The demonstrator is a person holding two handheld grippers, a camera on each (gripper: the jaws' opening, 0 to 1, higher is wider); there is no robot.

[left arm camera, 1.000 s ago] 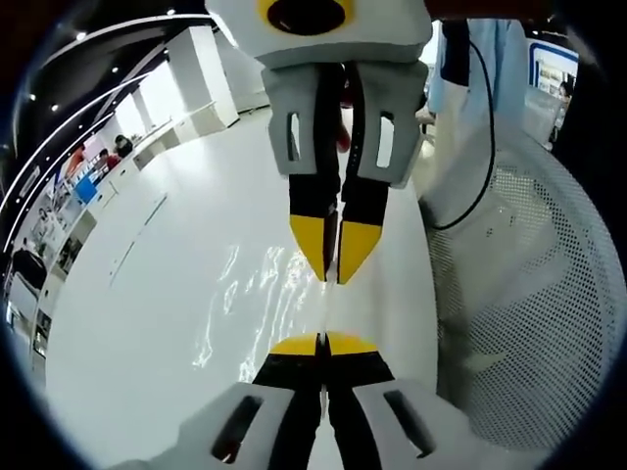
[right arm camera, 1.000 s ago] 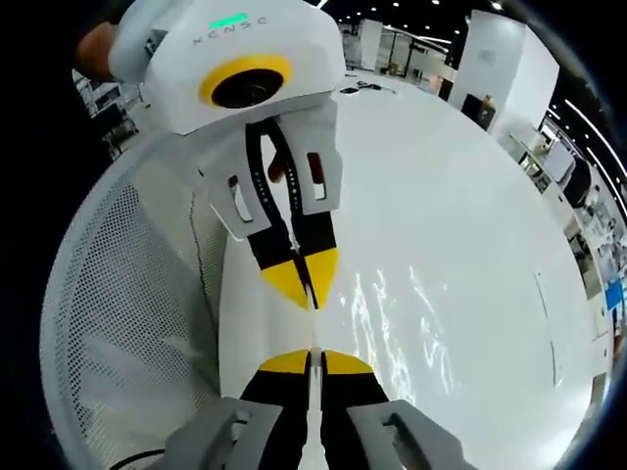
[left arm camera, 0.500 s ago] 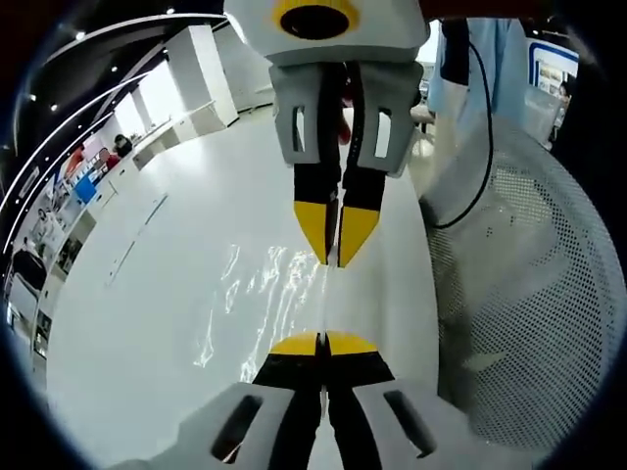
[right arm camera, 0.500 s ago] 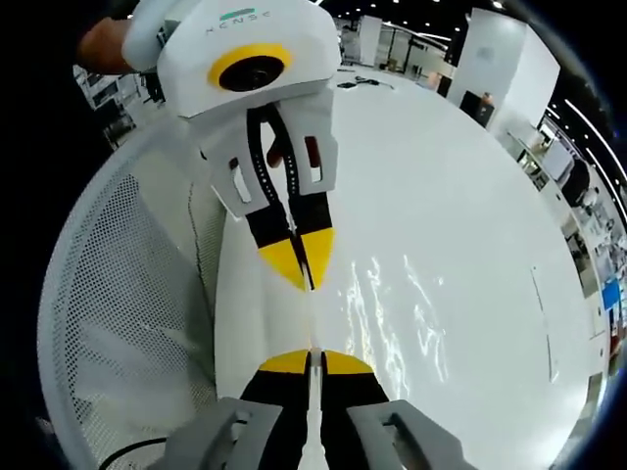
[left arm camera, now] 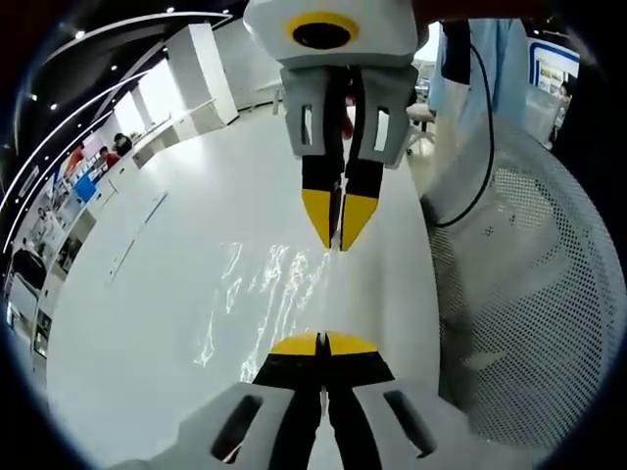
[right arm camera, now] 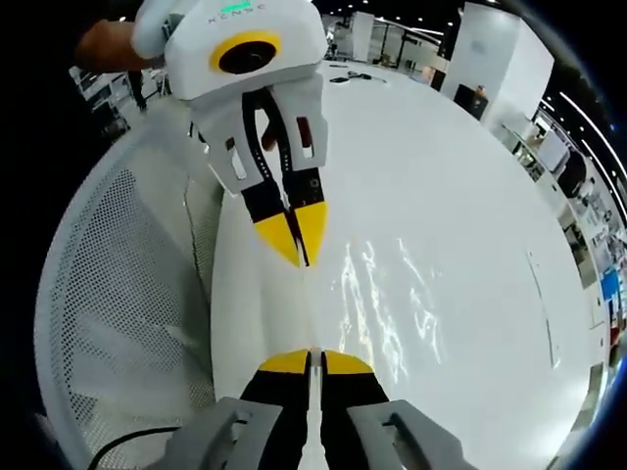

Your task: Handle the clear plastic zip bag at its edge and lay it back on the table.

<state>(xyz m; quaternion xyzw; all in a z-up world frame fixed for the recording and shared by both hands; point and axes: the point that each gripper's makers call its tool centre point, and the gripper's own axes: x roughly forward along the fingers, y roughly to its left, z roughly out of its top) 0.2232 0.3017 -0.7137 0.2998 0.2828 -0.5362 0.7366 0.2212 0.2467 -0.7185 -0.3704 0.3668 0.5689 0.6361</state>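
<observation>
My left gripper [left arm camera: 322,345] has its yellow-tipped jaws pressed together on the near edge of the clear plastic zip bag [left arm camera: 269,294], a thin film line running up between them. In the right gripper view my right gripper [right arm camera: 315,360] is pinched the same way on the bag's [right arm camera: 382,304] edge. Each gripper faces the other: the right one [left arm camera: 338,220] comes down from the top of the left gripper view, the left one [right arm camera: 294,238] hangs in the right gripper view, both narrow and black with yellow pads, white slotted housings behind. Faint lettering sits on the left housing, too small to read. The bag is stretched between the two grips, low over the table [left arm camera: 147,294], showing as crinkled glints. The table is glossy white and smooth. Beside it stands a white perforated mesh basket [left arm camera: 529,294], rounded, with a black cable [left arm camera: 477,147] trailing past. Beyond are a bright hall, white pillars and ceiling light strips.
</observation>
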